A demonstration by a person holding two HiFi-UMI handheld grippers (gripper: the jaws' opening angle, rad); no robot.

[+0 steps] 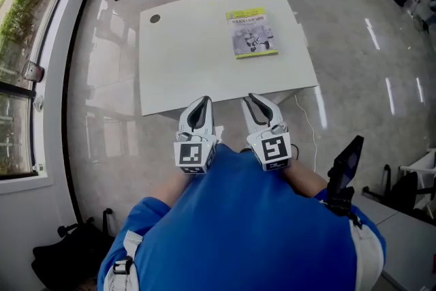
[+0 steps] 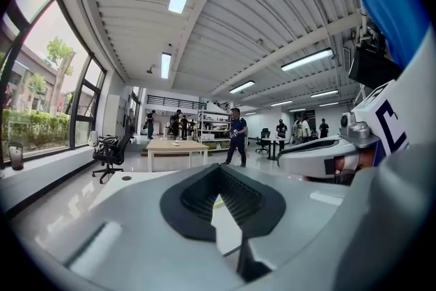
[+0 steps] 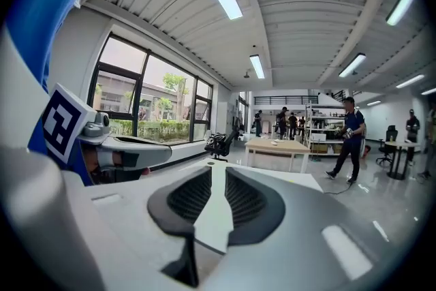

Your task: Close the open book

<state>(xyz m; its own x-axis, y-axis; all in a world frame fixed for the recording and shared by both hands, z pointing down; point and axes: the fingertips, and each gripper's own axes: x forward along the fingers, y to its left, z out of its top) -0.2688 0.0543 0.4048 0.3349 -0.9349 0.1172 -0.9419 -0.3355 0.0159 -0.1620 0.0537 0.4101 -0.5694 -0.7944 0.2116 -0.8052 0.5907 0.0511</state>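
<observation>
Two grippers hang side by side just short of the near edge of the white table (image 1: 184, 71), close to the person's body and touching nothing. The left gripper (image 1: 201, 103) has its jaws drawn in until the tips appear to meet, leaving only a sliver of gap further back, with nothing between them. The right gripper (image 1: 253, 100) has its jaws narrowly apart, a thin strip of table top showing through, and it is likewise empty. The book (image 1: 252, 33) lies on the far right part of the table, well apart from both grippers, ahead of them and off to the right. Its long axis runs roughly away from the person with a slight tilt. The right gripper is the nearer one. The printed cover faces up and no open pages show, so the book appears to be closed already. Any further reach would go forward and rightward, best by the right hand.
</observation>
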